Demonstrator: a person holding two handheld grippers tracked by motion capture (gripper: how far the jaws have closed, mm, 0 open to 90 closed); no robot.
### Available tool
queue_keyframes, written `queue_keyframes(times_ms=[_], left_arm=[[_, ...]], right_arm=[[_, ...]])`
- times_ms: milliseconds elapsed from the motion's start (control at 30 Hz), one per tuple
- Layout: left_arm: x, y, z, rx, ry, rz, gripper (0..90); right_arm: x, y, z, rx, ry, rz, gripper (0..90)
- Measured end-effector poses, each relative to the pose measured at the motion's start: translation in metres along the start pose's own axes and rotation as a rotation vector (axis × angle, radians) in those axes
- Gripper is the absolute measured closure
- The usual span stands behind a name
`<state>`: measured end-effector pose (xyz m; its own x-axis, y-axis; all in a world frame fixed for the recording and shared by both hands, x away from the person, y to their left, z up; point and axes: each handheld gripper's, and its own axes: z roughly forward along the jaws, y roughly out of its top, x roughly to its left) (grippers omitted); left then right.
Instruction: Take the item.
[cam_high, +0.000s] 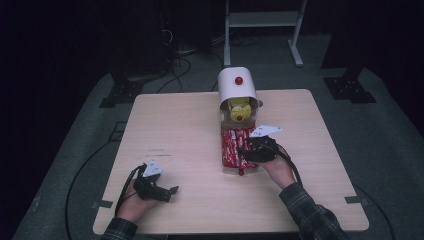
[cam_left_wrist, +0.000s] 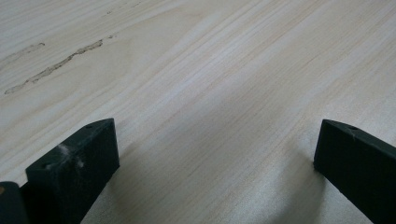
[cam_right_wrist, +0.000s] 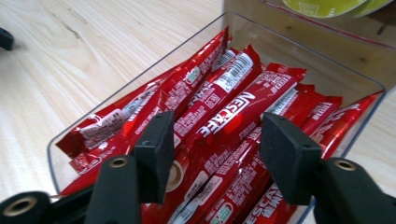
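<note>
while the left gripper (cam_high: 172, 190) rests low on the bare wooden table (cam_high: 180, 120) near its front-left, jaws spread wide and holding nothing, the work looks to sit further right. there a clear tray (cam_right_wrist: 60, 154) packed with red nescafe sachets (cam_right_wrist: 233, 116) lies mid-table, just in front of a white domed container (cam_high: 237, 89). the right gripper (cam_right_wrist: 215, 149) hovers over the sachets, jaws parted astride one stick without pinching it. this reads as the reach before a pick; next it likely needs lowering and closing on a single sachet.

two claws (cam_high: 172, 190) (cam_high: 245, 150), one tray (cam_right_wrist: 60, 140), many sachets (cam_right_wrist: 233, 112)
</note>
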<state>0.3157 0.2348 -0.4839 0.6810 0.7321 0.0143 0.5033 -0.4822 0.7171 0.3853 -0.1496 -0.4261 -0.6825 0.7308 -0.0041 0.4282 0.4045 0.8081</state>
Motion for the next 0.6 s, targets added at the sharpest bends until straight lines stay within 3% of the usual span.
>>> queue_keyframes(times_ms=[100,167,200,333,600], left_arm=[[0.0000,0.0000,0.0000,0.000,0.000,0.000,0.0],[0.0000,0.0000,0.0000,0.000,0.000,0.001,0.0],[0.0000,0.0000,0.0000,0.000,0.000,0.000,0.0],[0.0000,0.0000,0.0000,0.000,0.000,0.000,0.0],[0.0000,0.0000,0.0000,0.000,0.000,0.001,0.0]], right_arm=[[0.0013,0.0007,-0.0003,0.006,-0.031,-0.010,51.5],[0.0016,0.0010,-0.0008,0.005,-0.035,0.001,53.7],[0.0009,0.0011,-0.0018,0.003,-0.038,-0.002,63.0],[0.0023,0.0007,0.0001,0.014,-0.022,0.008,69.2],[0.0012,0.0021,-0.0020,0.026,-0.045,0.032,86.7]])
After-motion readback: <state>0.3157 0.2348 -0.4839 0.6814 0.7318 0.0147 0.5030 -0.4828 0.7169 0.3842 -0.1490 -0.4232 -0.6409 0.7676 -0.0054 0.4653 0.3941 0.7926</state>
